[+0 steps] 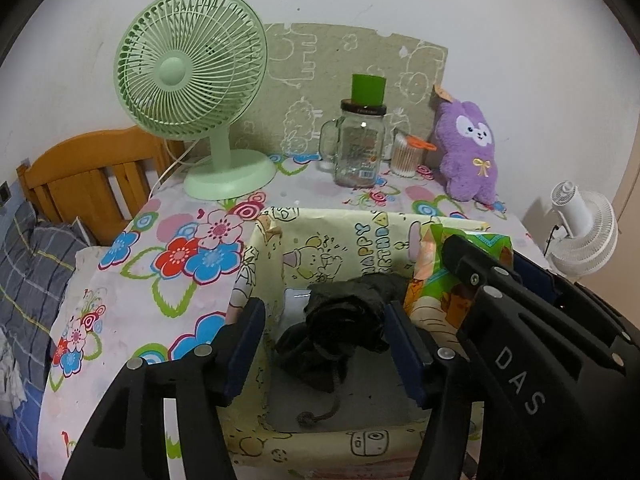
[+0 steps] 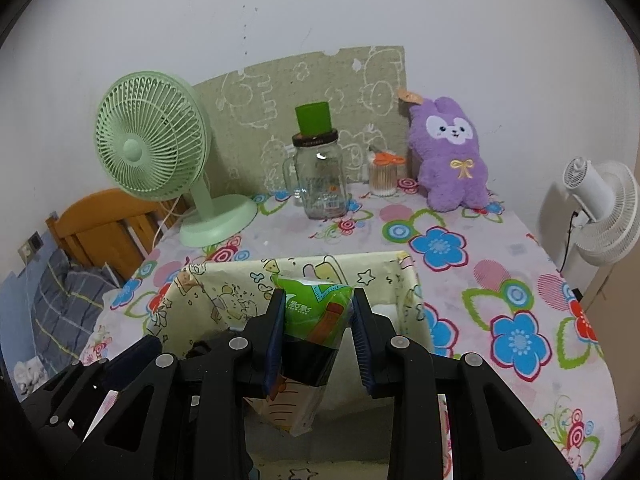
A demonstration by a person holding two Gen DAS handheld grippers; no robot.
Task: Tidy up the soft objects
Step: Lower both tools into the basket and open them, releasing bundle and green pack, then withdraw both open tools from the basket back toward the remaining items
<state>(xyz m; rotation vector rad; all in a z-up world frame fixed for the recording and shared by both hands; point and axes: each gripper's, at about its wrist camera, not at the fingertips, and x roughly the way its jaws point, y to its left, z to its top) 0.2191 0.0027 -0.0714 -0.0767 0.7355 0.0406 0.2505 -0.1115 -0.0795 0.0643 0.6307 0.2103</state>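
Currently on the flowered tablecloth (image 2: pixel 480 264) and in my two tools:

1. Box (image 1: pixel 332 236), lined with yellow cartoon birthday paper, open at the top, at the near edge of the table. Both my tools hang over it.

2. Black soft item (image 1: pixel 340 320), a crumpled dark cloth with a knotted cord trailing toward the near wall. It lies on the floor of the box. My left gripper (image 1: pixel 324 344) stands with its blue-padded fingers apart, one on each side of the cloth; neither pad presses on it.

3. Green tissue pack (image 2: pixel 316 312), a soft plastic packet with cartoon print. My right gripper (image 2: pixel 316 336) is clamped on it, pads squeezing both sides, and the pack hangs above the box's right half. In the left wrist view the same pack shows at the box's right wall.

4. Purple plush rabbit (image 2: pixel 448 160), gold bow on its chest, sitting upright at the far right of the table against the wall board.

5. Glass mug jar (image 2: pixel 320 180), dark lid, with a green cup (image 2: pixel 313 119) upside down on top, mid-table at the back.

6. Cotton-swab jar (image 2: pixel 383 178), just right of the glass jar, beside the rabbit.

7. Green desk fan (image 2: pixel 152 144), far left of the table.

8. White fan (image 2: pixel 604 208), off the table to the right.

9. Wooden bed frame (image 1: pixel 80 172) and checked bedding, left of the table.
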